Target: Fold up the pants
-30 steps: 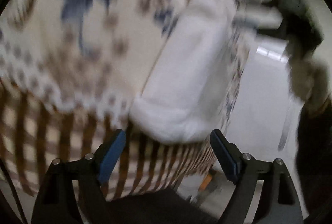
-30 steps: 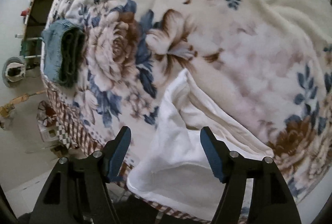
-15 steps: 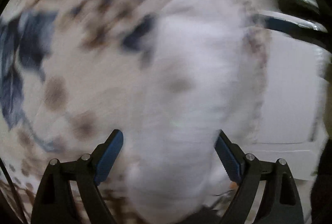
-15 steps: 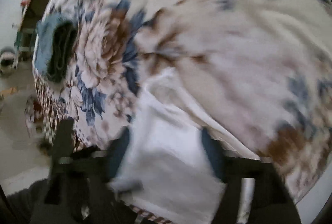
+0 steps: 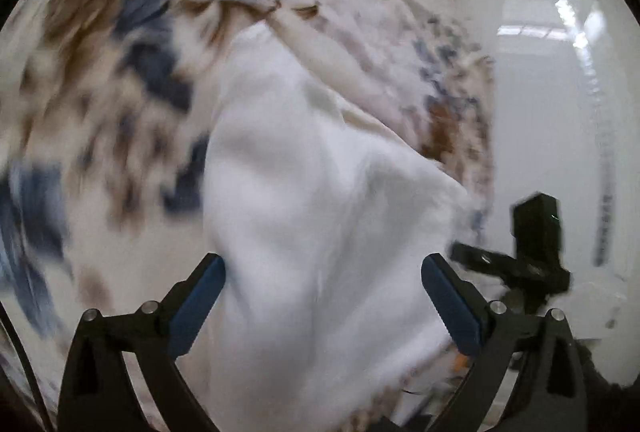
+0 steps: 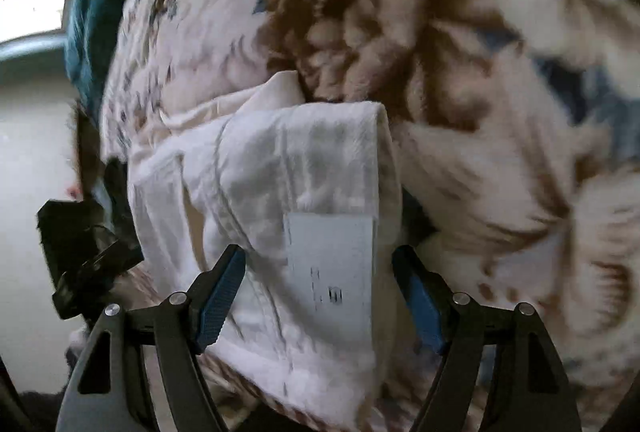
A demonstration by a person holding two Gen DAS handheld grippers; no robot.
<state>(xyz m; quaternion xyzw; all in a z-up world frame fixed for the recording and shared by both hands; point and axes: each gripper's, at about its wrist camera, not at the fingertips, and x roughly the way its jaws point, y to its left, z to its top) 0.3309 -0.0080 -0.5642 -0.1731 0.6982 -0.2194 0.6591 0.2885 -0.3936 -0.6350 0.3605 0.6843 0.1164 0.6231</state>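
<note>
Looking along the left gripper (image 5: 323, 306), the white pants (image 5: 320, 191) were seen lying on the floral blanket (image 5: 112, 71), with their broad near end reaching down between the blue pads (image 5: 196, 306). The jaws were opening and stood spread, a pad to each side of the cloth, and neither pad was pressed on it. The right gripper (image 5: 520, 260) was partly visible at the right, near the edge of the garment. In the right wrist view, the right gripper (image 6: 320, 298) was positioned over the waistband end of the pants (image 6: 280, 171), where a sewn-in label (image 6: 330, 268) was exposed. Its jaws were parted, the cloth lying between them, and no pinch was made. A dark teal fabric (image 6: 90, 15) was noted at the far edge of the bed, its nature not determinable. The step in hand was judged to be the approach to a grip before a fold. For the next move, both grippers would have to be lowered onto the cloth edge and closed on all layers together, with the blanket pile excluded from the pinch.
</note>
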